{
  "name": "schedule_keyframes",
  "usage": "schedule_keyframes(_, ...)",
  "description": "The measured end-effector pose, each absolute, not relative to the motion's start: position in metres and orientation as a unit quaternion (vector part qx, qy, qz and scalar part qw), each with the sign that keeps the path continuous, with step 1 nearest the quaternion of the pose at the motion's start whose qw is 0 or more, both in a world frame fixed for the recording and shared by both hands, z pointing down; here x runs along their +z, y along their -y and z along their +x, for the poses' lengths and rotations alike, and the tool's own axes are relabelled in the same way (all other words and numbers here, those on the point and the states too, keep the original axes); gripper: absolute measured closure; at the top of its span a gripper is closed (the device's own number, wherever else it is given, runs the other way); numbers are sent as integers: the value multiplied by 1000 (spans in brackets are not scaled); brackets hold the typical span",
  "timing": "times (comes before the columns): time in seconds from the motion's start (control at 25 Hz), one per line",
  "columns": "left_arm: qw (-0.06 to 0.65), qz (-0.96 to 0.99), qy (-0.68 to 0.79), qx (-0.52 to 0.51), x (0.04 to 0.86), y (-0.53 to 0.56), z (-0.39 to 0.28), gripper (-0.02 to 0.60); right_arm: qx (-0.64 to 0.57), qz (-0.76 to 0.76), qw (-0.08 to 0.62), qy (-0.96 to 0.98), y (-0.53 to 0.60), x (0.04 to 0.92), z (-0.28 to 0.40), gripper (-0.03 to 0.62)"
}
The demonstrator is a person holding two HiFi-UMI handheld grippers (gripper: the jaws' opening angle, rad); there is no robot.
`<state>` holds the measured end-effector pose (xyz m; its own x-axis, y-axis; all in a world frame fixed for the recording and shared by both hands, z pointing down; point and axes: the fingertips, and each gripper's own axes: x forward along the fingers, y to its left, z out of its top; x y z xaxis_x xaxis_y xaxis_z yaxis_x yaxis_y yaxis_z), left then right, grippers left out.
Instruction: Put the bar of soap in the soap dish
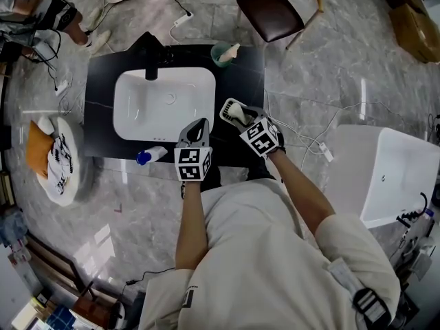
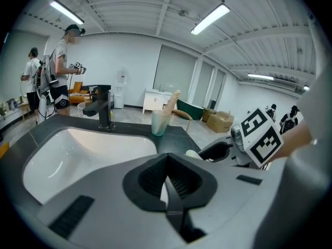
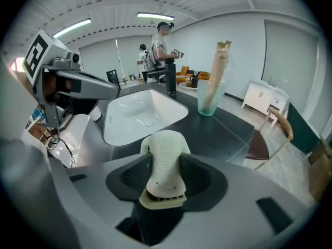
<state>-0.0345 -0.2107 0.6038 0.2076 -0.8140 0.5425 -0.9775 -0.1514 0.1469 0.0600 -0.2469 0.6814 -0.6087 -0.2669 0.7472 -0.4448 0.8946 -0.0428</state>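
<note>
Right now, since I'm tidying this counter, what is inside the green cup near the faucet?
A tall beige stick stands in the green cup, rising well above its rim. The cloudy wall blurs its lower end, and the cup's bottom cannot be seen.

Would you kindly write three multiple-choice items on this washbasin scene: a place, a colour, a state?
1. Where is the green cup? A on a shelf; B on the black counter, right of the faucet; C in a drawer.
2. The faucet's colour? A black; B white; C green.
3. The right hand-held gripper is A open and empty; B shut on a pale cream item; C out of view.
Answers: B, it stands on the counter's corner; A, dark against the white basin; B, its jaws clamp the item.
</note>
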Motion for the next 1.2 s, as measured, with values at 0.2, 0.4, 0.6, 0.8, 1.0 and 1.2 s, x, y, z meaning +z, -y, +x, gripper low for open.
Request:
schedule_keyframes(0.2, 242, 738, 607, 166, 604, 210, -36, 577, 101, 199, 398, 890, 250, 682, 54, 419)
schedule_keyframes(0.4, 242, 736, 610, 163, 602, 210, -37, 577, 96, 200, 404, 887, 249, 684, 52, 419)
schedule_keyframes(0.6, 241, 735, 614, 160, 601, 213, -42, 577, 92, 199, 404, 888, 253, 685, 46, 421)
schedule_keyframes(0.8, 242, 737, 611, 157, 601, 214, -41, 577, 89, 201, 401, 889, 253, 681, 42, 413)
schedule_keyframes(1.0, 242, 745, 603, 153, 601, 219, -36, 577, 97, 212, 392, 890, 252, 673, 41, 410)
schedule_keyframes(1.2, 242, 759, 585, 152, 603, 227, -31, 577, 120, 244, 379, 884, 254, 667, 45, 410)
